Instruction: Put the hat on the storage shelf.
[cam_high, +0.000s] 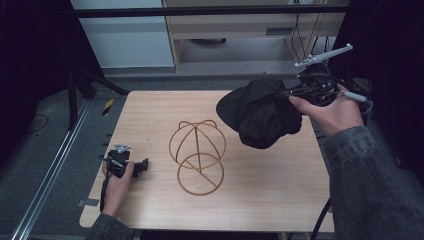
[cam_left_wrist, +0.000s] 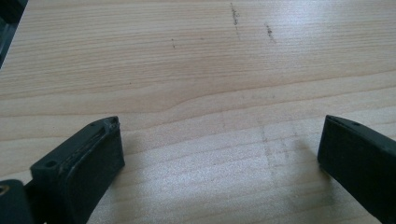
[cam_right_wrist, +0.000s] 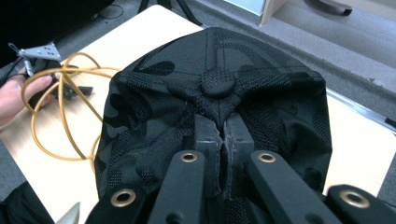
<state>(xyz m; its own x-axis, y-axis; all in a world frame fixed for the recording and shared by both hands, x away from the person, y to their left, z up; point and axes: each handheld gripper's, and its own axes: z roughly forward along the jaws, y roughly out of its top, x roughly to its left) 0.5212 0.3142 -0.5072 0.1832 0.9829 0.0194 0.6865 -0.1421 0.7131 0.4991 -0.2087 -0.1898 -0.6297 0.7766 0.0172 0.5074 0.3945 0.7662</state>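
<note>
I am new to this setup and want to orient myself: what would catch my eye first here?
First, the black cap, pinched in the shut right gripper and held in the air above the table's right side. Next, the golden wire stand standing at the middle of the wooden table. The left gripper rests open on the table at the left, with nothing between its jaws.

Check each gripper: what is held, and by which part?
The right gripper is shut on the black cap, pinching the crown fabric just below its top button. The left gripper is open over the table, holding nothing.
</note>
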